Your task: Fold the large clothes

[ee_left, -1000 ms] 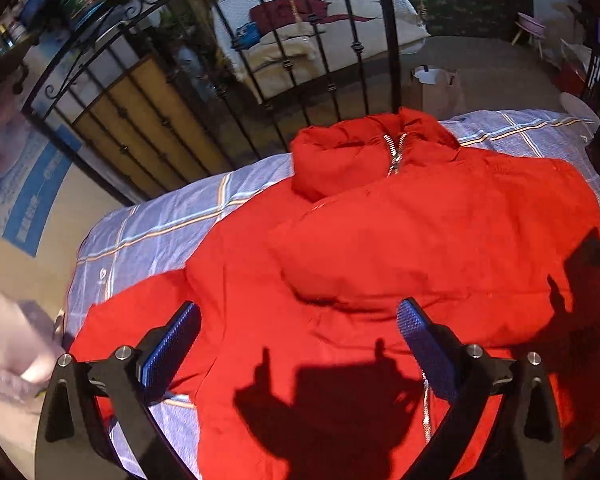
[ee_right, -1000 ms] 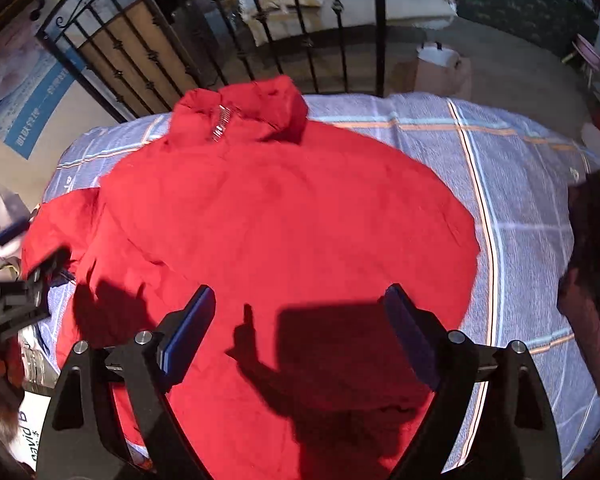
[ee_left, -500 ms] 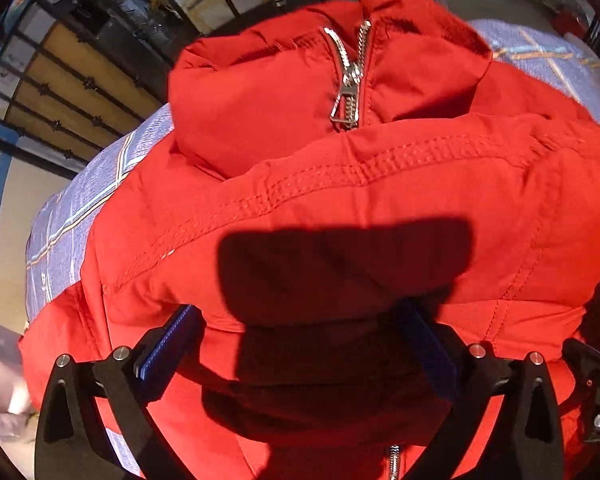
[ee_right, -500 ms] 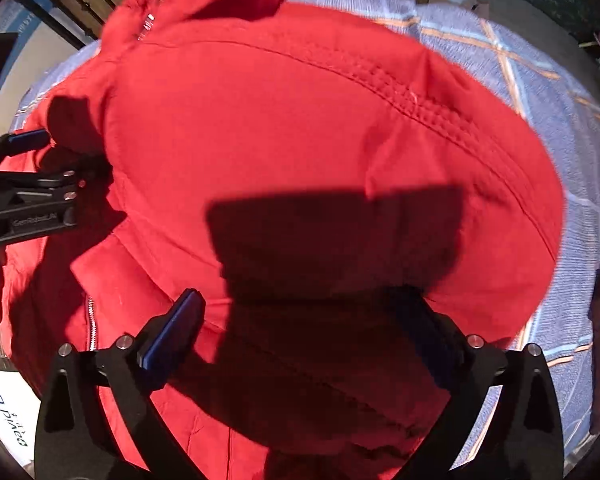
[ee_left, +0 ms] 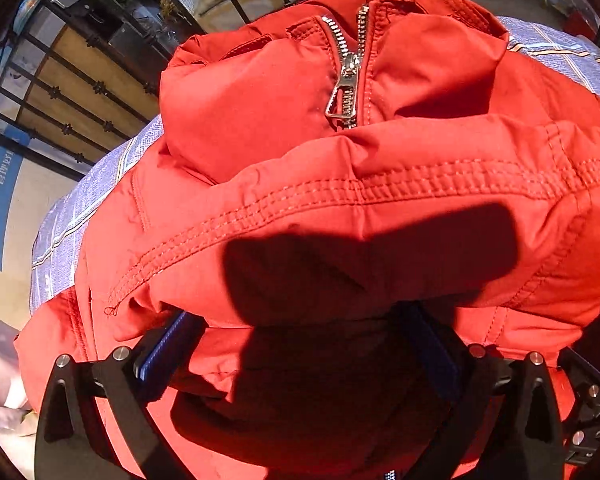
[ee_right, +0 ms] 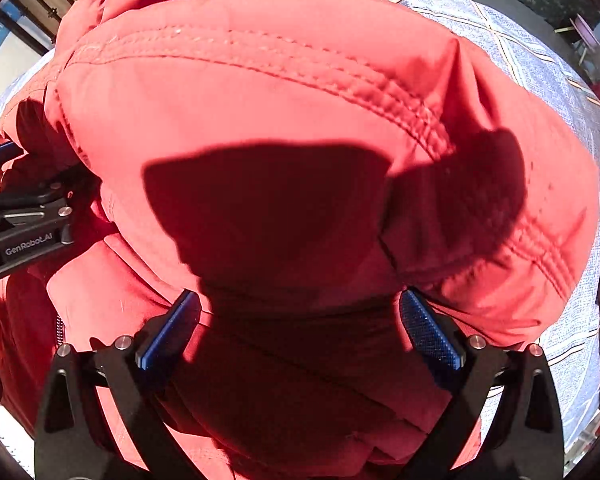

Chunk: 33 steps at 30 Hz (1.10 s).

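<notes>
the red jacket [ee_left: 340,208] lies spread over a checked bed sheet [ee_left: 80,216], collar and zip pull [ee_left: 342,92] toward the black iron railing [ee_left: 80,84], presumably laid flat so it can be folded in halves. the left gripper [ee_left: 300,344] sits low over a puffed, stitched fold below the collar, jaws spread wide with padding bulging between them; the pads do not appear to press, so nothing is gripped. the right gripper [ee_right: 296,320] points down onto the same fold further along, jaws at full spread and just widened, fabric between them but unclamped. judgement: both tools straddle the thick edge so each can pinch a matching point and carry the fold evenly; slippery padding may escape a shallow bite.
</notes>
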Each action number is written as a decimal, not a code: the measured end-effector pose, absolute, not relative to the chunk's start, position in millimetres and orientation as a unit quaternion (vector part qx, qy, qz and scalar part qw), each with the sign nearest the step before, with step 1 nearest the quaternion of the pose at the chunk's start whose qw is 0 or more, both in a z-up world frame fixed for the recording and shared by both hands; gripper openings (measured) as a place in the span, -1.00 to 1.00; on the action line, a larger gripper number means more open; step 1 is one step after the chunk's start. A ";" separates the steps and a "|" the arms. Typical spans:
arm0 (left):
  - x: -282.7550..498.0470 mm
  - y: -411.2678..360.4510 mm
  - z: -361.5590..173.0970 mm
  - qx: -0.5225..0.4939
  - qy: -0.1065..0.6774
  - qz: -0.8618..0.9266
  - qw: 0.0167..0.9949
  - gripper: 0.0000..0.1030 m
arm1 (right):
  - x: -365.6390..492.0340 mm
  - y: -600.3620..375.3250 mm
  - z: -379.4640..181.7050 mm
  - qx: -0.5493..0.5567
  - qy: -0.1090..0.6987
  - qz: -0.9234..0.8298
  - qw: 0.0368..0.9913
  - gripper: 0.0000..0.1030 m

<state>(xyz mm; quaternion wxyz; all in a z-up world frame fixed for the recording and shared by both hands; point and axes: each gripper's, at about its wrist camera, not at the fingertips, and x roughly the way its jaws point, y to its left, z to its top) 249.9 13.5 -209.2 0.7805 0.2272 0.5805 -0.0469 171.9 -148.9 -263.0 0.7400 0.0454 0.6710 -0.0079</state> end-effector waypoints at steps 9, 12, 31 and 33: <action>220.8 126.2 -131.7 0.059 0.540 -0.004 0.839 0.89 | 160.4 -160.0 -226.4 0.110 0.673 -0.008 0.731 0.91; 201.2 206.7 -113.4 -0.003 0.531 0.067 0.845 0.89 | 141.6 -153.7 -205.4 0.117 0.656 0.012 0.745 0.91; 53.9 586.6 -168.2 -0.517 0.414 0.305 0.684 0.88 | 85.7 -100.9 -160.8 0.105 0.633 0.039 0.766 0.91; 52.6 599.4 -182.1 -0.553 0.386 0.312 0.670 0.86 | 83.6 -93.2 -160.7 0.099 0.634 0.040 0.766 0.91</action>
